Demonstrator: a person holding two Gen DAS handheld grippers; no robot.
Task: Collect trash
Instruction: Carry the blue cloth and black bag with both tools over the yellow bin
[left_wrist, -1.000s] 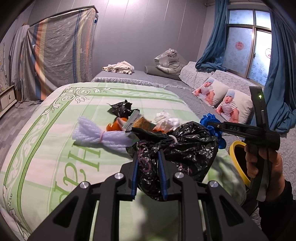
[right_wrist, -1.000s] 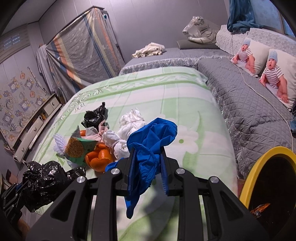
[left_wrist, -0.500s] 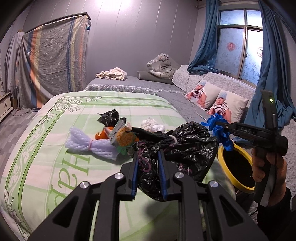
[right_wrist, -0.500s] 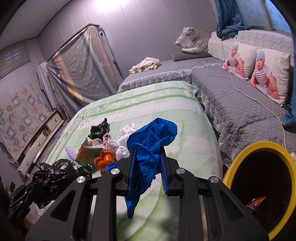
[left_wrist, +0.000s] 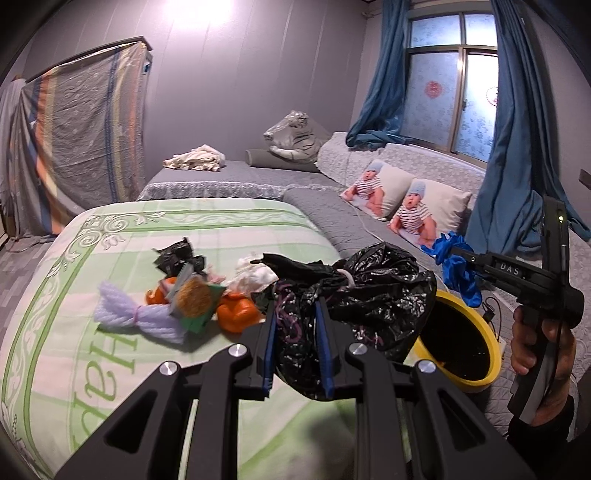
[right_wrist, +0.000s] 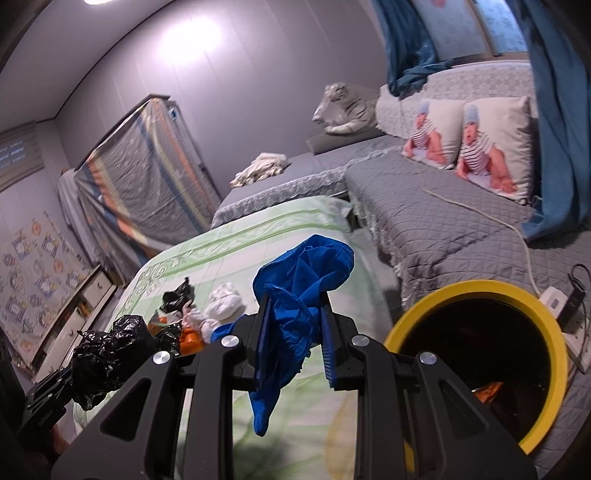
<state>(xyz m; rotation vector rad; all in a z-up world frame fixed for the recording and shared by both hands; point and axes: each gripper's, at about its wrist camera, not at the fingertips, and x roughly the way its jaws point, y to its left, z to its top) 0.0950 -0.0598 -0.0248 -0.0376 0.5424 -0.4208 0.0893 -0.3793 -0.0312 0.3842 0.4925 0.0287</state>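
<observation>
My left gripper (left_wrist: 295, 325) is shut on a crumpled black plastic bag (left_wrist: 369, 291), held above the green bed's near right edge. My right gripper (right_wrist: 293, 321) is shut on a blue glove (right_wrist: 299, 288); in the left wrist view the glove (left_wrist: 456, 266) hangs just above the far rim of the yellow bin (left_wrist: 476, 380). The bin (right_wrist: 406, 325) stands on the floor right of the bed, with orange scrap inside. A trash pile lies on the bed: white yarn bundle (left_wrist: 136, 317), orange pieces (left_wrist: 236, 314), snack wrapper (left_wrist: 194, 299), small black bag (left_wrist: 175, 254), white tissue (left_wrist: 255, 273).
The green bedspread (left_wrist: 110, 369) fills the left and front. A grey quilted sofa (right_wrist: 443, 221) with baby-print pillows (left_wrist: 406, 206) runs behind the bin. A power strip and cable (right_wrist: 554, 299) lie beside the bin. A covered cabinet (left_wrist: 81, 136) stands at the back left.
Both grippers have lifted and swung right, away from the pile, each keeping its load. The blue glove now hangs at the yellow bin's far rim, and the bin shows larger.
</observation>
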